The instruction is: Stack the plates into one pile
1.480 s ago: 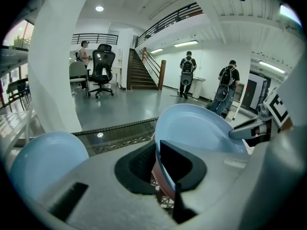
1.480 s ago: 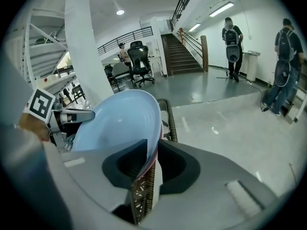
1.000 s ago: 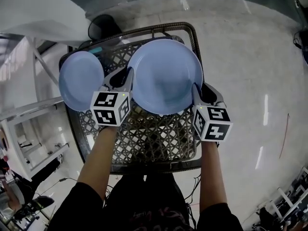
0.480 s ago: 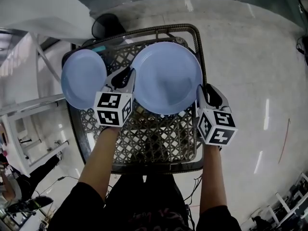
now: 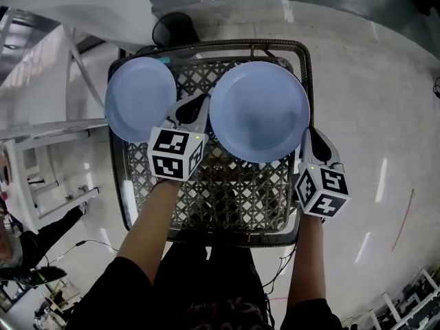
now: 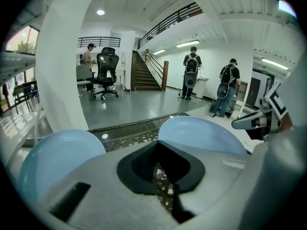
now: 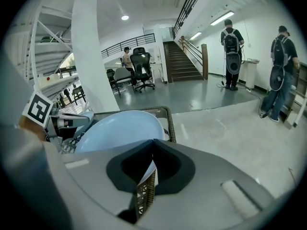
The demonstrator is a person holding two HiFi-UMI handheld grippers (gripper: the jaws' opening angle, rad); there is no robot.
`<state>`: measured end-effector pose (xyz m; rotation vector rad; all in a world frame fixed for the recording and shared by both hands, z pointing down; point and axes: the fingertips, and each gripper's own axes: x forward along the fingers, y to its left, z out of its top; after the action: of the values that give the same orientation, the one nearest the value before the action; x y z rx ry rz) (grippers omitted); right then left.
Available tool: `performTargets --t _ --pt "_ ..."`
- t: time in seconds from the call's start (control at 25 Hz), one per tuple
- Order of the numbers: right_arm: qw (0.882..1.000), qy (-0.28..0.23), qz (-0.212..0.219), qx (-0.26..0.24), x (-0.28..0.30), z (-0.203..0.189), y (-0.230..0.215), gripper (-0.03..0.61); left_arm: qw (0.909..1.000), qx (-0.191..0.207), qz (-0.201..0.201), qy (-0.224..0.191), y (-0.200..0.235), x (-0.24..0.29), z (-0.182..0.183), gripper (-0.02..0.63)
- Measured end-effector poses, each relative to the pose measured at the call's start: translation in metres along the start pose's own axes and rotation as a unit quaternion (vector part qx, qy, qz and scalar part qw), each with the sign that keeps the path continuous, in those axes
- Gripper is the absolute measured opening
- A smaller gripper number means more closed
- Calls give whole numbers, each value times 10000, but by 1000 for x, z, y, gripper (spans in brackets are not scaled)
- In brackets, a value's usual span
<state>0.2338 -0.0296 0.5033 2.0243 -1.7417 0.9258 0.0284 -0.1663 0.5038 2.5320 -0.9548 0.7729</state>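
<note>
Two pale blue plates lie side by side on a dark wicker table (image 5: pixel 227 198). The large plate (image 5: pixel 258 108) is at the right and the small plate (image 5: pixel 139 98) at the left. My left gripper (image 5: pixel 198 105) points into the gap between them, next to the large plate's left rim. It is shut with nothing in it. In the left gripper view the small plate (image 6: pixel 57 159) is left of the jaws and the large plate (image 6: pixel 201 133) right of them. My right gripper (image 5: pixel 311 137) is shut and empty, just off the large plate's (image 7: pixel 120 128) near right rim.
The table's raised rim (image 5: pixel 206 45) runs round the plates. A white metal rack (image 5: pixel 41 157) stands to the left, and a black round base (image 5: pixel 175 27) sits beyond the table. An office chair (image 6: pixel 106 73), stairs and several people are far off across the floor.
Both grippers have come off the large plate's rims. The right one has drawn back toward me. The large plate now lies on the wicker top.
</note>
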Motion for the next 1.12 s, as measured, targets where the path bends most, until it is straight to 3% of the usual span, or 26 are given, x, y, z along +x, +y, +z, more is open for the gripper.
performTargets --t 0.48,1.12 --pt "9983 -26 477 -339 10 17 67 5 9984 -311 428 -202 52 -50 -8 -3" --pt "9842 153 1504 -922 50 21 239 5 9862 -955 1333 -233 189 -153 -64 -3"
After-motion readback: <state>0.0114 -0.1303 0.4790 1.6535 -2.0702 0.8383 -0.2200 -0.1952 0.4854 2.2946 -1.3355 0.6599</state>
